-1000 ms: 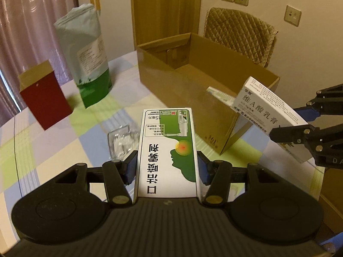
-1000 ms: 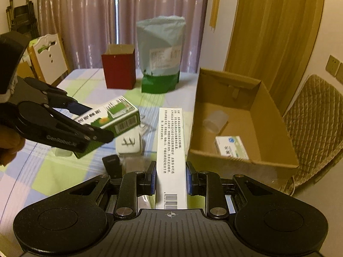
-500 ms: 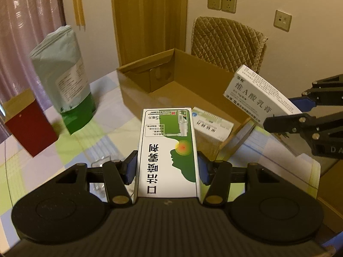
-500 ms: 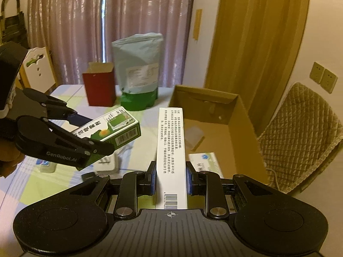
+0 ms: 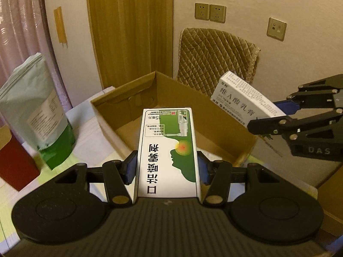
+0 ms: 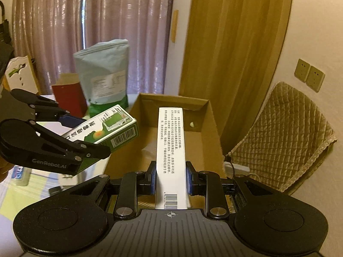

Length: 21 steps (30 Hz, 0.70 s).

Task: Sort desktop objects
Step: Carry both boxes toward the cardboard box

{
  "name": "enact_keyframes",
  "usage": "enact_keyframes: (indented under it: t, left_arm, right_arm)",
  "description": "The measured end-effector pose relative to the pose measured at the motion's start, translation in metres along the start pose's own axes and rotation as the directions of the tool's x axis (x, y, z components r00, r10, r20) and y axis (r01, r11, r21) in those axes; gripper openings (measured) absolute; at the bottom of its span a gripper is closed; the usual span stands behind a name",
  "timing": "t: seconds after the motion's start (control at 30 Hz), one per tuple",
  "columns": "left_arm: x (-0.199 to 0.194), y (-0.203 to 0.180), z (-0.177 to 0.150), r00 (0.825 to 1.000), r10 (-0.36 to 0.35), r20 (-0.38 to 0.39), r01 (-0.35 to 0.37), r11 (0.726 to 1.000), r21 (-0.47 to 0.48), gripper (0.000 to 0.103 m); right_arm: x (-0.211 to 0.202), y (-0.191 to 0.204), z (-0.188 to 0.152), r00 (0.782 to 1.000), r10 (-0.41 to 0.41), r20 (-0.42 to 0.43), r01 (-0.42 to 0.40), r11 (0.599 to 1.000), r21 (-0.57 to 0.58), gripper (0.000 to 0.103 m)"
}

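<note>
Left claw (image 5: 167, 167) black plastic, two round flat discs at its base, ribbed grey middle, blue pads (image 5: 130, 167) inside the fingers, brass round screws, white "GenRobot.AI" lettering on its side, right claw (image 6: 170, 177) the same shape, silver screws, side marked "DAS"

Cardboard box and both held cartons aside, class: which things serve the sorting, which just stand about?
In the job:
green-and-white carton, left tool
white carton, right tool
cardboard box

Standing about:
green pouch
red box
quilted chair
</note>
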State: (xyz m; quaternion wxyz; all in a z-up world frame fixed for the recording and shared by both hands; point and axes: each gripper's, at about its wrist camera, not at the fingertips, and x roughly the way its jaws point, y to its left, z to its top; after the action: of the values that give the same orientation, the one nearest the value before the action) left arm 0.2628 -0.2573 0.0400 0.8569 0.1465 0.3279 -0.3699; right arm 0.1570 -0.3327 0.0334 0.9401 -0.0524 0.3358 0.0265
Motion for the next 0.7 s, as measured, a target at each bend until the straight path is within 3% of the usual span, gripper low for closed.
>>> enact_keyframes:
  t: [0.23, 0.7]
  left_arm:
    - [0.038, 0.002, 0.021, 1.0, 0.014, -0.025, -0.014, 1.0, 0.002, 0.051]
    - [0.124, 0.024, 0.041, 0.992, 0.044, -0.116, -0.041, 0.999, 0.033, 0.051]
  right_arm:
    - [0.041, -0.025, 0.011, 0.999, 0.036, -0.025, -0.035, 0.999, 0.025, 0.025]
    - [0.138, -0.055, 0.012, 0.981, 0.065, -0.184, -0.051, 0.995, 0.082, 0.025]
